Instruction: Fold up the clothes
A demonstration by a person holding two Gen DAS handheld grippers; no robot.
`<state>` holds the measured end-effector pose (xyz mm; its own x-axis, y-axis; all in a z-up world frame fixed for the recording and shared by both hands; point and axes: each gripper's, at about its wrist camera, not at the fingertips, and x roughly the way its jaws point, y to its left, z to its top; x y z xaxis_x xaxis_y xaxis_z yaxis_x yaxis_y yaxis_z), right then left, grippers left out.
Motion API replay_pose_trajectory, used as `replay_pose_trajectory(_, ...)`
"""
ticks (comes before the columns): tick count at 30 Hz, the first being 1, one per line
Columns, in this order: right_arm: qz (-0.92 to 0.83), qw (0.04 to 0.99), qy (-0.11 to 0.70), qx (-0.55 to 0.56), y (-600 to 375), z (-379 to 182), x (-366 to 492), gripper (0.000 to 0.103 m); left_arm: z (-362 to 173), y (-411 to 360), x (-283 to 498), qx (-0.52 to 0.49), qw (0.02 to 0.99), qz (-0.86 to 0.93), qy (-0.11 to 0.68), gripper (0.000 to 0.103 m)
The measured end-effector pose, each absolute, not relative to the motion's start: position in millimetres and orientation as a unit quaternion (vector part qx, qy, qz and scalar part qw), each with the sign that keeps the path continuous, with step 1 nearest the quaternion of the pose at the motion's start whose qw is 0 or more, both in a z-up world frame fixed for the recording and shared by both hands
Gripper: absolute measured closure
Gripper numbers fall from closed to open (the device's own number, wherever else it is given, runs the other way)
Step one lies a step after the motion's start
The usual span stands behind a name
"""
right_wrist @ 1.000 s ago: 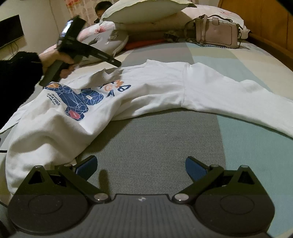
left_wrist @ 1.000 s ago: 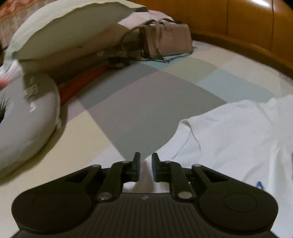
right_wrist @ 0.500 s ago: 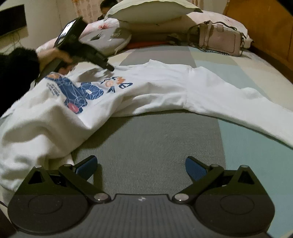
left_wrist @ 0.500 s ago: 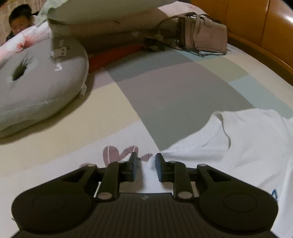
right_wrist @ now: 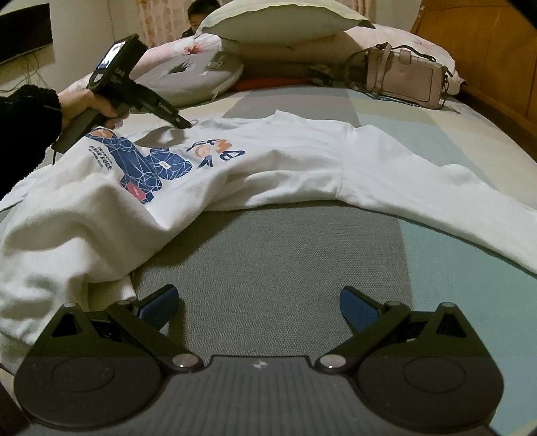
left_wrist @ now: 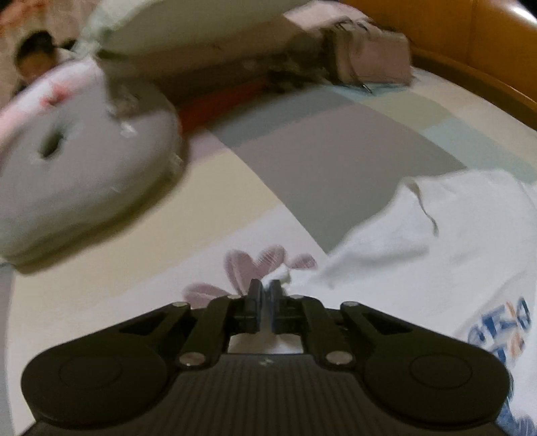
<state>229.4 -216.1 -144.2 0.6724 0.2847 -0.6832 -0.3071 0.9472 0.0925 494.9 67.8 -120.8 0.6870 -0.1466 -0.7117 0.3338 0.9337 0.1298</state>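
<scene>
Gripping: the left gripper (left_wrist: 265,290) has just pinched together on a small tuft of the white sweatshirt (left_wrist: 419,255) at its edge; white cloth shows between the pads.
Left gripper, far view: from the right wrist camera its tip (right_wrist: 184,123) presses down at the garment's far left edge, held by a hand (right_wrist: 89,107) in a dark fuzzy sleeve (right_wrist: 25,130).
Right gripper: (right_wrist: 258,307) jaws spread wide apart, nothing between them, hovering over the grey patch of the bedspread (right_wrist: 275,265) just right of the near hem.
Sweatshirt: lies spread across the bed, blue printed graphic (right_wrist: 147,167) at the left, one sleeve trailing off to the right.
Far end: grey ring cushion (right_wrist: 191,78), pale pillow (right_wrist: 278,16) and pinkish handbag (right_wrist: 406,77), well apart from the garment.
Blur: the left wrist view is smeared, so the exact part gripped is probably the collar or shoulder edge.
</scene>
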Motion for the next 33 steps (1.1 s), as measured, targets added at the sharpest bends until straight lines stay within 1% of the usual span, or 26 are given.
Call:
replay_pose_trajectory(2,0.159,0.915,0.370,-0.017,-215,-145,230,0.000,-112,75,495,0.096,0.929,-0.101,0.342,0.098)
replay_pose_trajectory(3,0.158,0.915,0.371,-0.018,-215,-145,230,0.000,-109,77,494,0.086,0.932,-0.101,0.338,0.095)
replay_pose_trajectory(5,0.158,0.915,0.371,-0.018,-214,-145,230,0.000,-104,76,492,0.093,0.931,-0.104,0.337,0.094)
replay_pose_trajectory(7,0.158,0.915,0.370,-0.017,-214,-145,230,0.000,-101,77,486,0.095,0.929,-0.115,0.340,0.084)
replay_pose_trajectory(12,0.156,0.916,0.368,-0.019,-214,-145,229,0.000,-107,76,470,0.077,0.909,-0.162,0.376,0.077)
replay_pose_trajectory(15,0.157,0.917,0.367,-0.019,-214,-145,229,0.000,-125,73,463,0.101,0.894,-0.163,0.406,0.072)
replay_pose_trajectory(16,0.157,0.917,0.367,-0.020,-214,-145,229,0.000,-131,74,464,0.110,0.894,-0.140,0.412,0.070)
replay_pose_trajectory(17,0.157,0.917,0.367,-0.020,-214,-146,229,0.000,-135,77,464,0.112,0.895,-0.121,0.414,0.065)
replay_pose_trajectory(18,0.157,0.917,0.367,-0.021,-214,-146,229,0.000,-133,80,462,0.101,0.899,-0.111,0.412,0.061)
replay_pose_trajectory(20,0.157,0.917,0.365,-0.021,-214,-146,229,0.000,-127,84,459,0.086,0.900,-0.091,0.418,0.065)
replay_pose_trajectory(23,0.157,0.918,0.363,-0.024,-214,-147,229,0.000,-111,82,437,0.100,0.902,-0.104,0.407,0.065)
replay_pose_trajectory(24,0.156,0.918,0.363,-0.025,-213,-147,229,0.000,-105,81,428,0.105,0.902,-0.109,0.403,0.063)
replay_pose_trajectory(26,0.152,0.918,0.365,-0.028,-212,-147,228,0.000,-95,78,404,0.114,0.902,-0.121,0.399,0.062)
replay_pose_trajectory(28,0.143,0.917,0.371,-0.032,-209,-145,225,0.000,-85,76,379,0.124,0.902,-0.124,0.394,0.058)
replay_pose_trajectory(31,0.131,0.913,0.384,-0.037,-206,-142,217,0.000,-71,71,341,0.140,0.904,-0.122,0.385,0.056)
replay_pose_trajectory(32,0.129,0.911,0.389,-0.038,-206,-140,212,0.000,-67,70,329,0.142,0.906,-0.117,0.382,0.054)
replay_pose_trajectory(33,0.129,0.909,0.393,-0.039,-207,-139,206,0.000,-64,69,316,0.141,0.907,-0.111,0.381,0.049)
